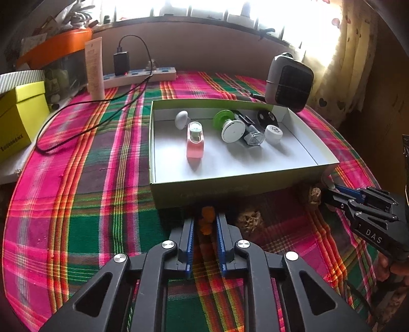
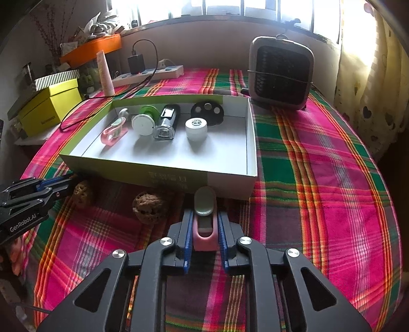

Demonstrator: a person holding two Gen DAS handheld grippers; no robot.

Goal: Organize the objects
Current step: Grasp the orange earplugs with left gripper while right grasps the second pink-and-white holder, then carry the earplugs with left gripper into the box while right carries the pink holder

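Right wrist view, I had my right gripper (image 2: pixel 204 224) clamped on a small pink bottle with a pale cap (image 2: pixel 204 227), just before the shallow white-lined cardboard box (image 2: pixel 251 163), my left gripper (image 1: pixel 205 224) closed on a small orange object (image 1: pixel 206 222) at the box's near wall, two wrinkled brown walnuts (image 2: pixel 148 207) beside it.

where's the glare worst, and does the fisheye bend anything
Left wrist view: the bright window blows out to white, and the plaid tablecloth curves at the edges. Right wrist view: same glare at the window; the shallow green-and-white cardboard box looks bowed.
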